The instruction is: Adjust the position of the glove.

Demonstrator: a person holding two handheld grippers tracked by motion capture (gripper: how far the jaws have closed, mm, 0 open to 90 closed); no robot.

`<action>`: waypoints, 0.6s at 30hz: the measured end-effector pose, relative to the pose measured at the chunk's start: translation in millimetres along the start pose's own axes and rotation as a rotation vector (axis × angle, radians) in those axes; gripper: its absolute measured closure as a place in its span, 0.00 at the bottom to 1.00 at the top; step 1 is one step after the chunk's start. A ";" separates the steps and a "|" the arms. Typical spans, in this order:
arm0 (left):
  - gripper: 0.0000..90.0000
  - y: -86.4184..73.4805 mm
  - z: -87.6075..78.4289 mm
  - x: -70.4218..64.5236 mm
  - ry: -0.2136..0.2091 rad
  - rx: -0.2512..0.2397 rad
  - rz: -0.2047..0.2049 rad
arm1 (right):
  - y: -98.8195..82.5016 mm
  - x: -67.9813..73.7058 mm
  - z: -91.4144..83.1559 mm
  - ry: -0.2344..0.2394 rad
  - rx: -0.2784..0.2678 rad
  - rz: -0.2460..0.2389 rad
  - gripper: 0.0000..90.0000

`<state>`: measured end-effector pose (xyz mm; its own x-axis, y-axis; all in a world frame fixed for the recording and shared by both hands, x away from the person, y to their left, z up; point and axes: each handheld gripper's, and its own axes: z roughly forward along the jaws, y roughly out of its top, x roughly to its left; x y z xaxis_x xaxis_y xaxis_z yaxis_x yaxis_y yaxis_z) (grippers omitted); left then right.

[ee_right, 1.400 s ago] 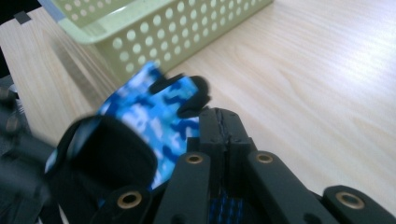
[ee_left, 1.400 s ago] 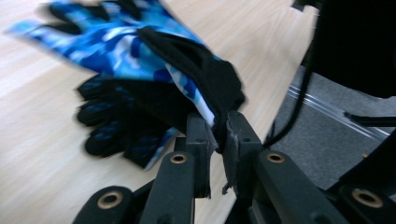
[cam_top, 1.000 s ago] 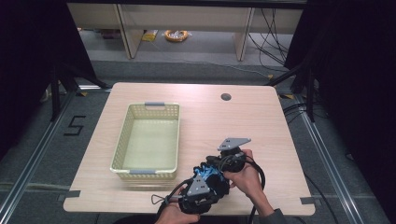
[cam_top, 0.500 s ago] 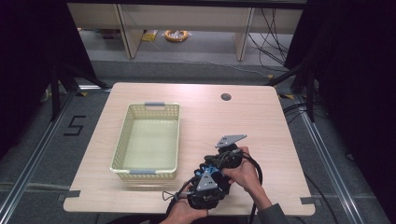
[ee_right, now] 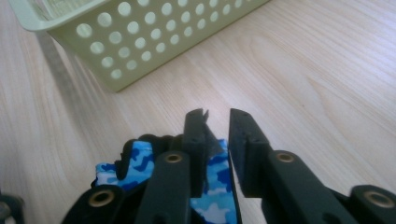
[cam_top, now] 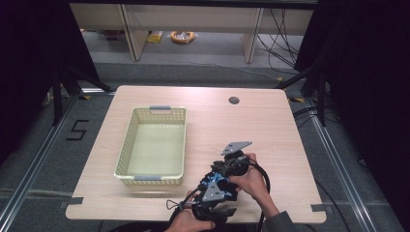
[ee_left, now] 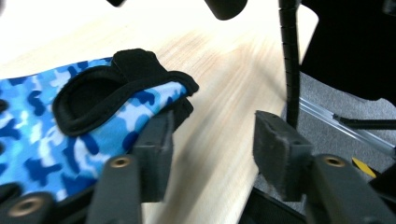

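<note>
The blue camouflage glove [ee_left: 70,126] lies on the table [cam_top: 270,125] near its front edge, at five o'clock from the yellow basket [cam_top: 126,145]. The left gripper [ee_left: 212,140] has just been opening, its jaws apart beside the glove, nothing between them; the right gripper [ee_right: 217,140] has just been opening too, jaws slightly parted over the glove, whose fabric shows in the gap, though whether they pinch it cannot be told.

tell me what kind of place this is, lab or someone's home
Most likely a lab or recording workspace, not a home: a bare wooden table stands between dark curtains, with metal floor rails, a taped floor number and loose cables behind.
</note>
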<state>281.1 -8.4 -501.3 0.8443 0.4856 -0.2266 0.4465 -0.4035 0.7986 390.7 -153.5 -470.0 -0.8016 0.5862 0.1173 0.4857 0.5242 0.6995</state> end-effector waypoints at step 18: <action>0.46 -25.7 -67.6 46.0 0.148 -0.027 -0.017 | -44.1 31.9 -72.7 -0.068 -0.082 0.067 0.70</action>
<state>288.5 76.7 -494.5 0.7828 0.6022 -0.1566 0.4502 -0.3745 0.8106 318.4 -202.8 -445.8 -0.7415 0.6603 0.1190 0.5049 0.4324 0.7471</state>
